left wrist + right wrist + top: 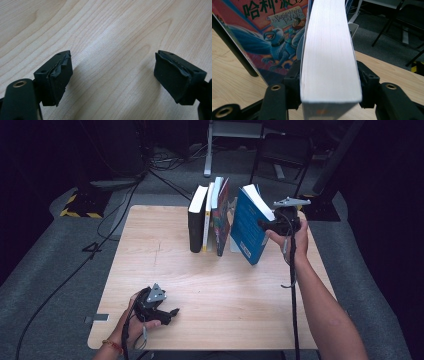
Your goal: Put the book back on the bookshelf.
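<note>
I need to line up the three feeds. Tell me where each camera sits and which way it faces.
High view: above the person's side, looking forward and down on the table; both forearms enter from below.
Left gripper view: on the left gripper, facing bare tabletop between open jaws.
Right gripper view: on the right gripper, facing the blue book it clamps.
Shared: high and right gripper views both show that book.

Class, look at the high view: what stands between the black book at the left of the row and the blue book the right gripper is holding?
In the high view, between the black book and the blue book clamped in the right gripper stand a thin white book and a colourful illustrated book.
</note>
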`<control>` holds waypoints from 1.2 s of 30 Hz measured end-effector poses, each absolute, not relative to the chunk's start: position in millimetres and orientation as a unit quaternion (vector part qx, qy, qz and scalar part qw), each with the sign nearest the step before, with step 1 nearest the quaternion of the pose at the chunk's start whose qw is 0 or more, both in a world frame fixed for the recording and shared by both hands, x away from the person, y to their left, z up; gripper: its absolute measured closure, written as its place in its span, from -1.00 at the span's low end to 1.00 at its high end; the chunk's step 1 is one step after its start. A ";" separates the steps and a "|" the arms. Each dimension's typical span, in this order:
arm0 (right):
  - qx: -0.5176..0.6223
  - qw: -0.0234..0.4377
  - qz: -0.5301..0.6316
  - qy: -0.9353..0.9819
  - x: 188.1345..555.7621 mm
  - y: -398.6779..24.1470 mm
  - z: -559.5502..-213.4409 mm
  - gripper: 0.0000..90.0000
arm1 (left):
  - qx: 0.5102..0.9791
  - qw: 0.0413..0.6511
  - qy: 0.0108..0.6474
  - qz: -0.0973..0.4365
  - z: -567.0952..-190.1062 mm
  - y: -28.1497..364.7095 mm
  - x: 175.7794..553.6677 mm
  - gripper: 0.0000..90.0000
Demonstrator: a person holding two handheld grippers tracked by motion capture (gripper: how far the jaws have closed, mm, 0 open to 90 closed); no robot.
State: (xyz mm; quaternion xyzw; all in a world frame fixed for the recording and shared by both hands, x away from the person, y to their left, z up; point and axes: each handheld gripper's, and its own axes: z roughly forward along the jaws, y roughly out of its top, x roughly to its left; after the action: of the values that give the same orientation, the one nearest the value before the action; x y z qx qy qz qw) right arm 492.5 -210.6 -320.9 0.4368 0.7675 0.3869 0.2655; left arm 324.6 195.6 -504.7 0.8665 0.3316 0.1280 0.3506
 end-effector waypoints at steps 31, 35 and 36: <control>0.363 0.270 0.364 0.814 453.1 -248.8 -344.3 -0.21 | 0.866 0.351 0.333 0.128 -504.7 195.3 324.6 -0.65; 0.355 0.269 0.359 0.820 449.6 -255.1 -351.8 -0.25 | 0.866 0.351 0.333 0.128 -504.8 195.4 324.8 -0.65; 0.352 0.272 0.356 0.822 448.6 -256.7 -354.0 -0.27 | 0.866 0.351 0.333 0.128 -504.7 195.3 324.7 -0.66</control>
State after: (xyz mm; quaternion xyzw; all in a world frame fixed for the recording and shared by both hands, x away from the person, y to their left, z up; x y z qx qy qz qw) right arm 448.6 -256.7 -354.0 0.3520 0.8219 0.3559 0.2720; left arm 324.7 195.3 -504.7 0.8660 0.3329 0.1279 0.3505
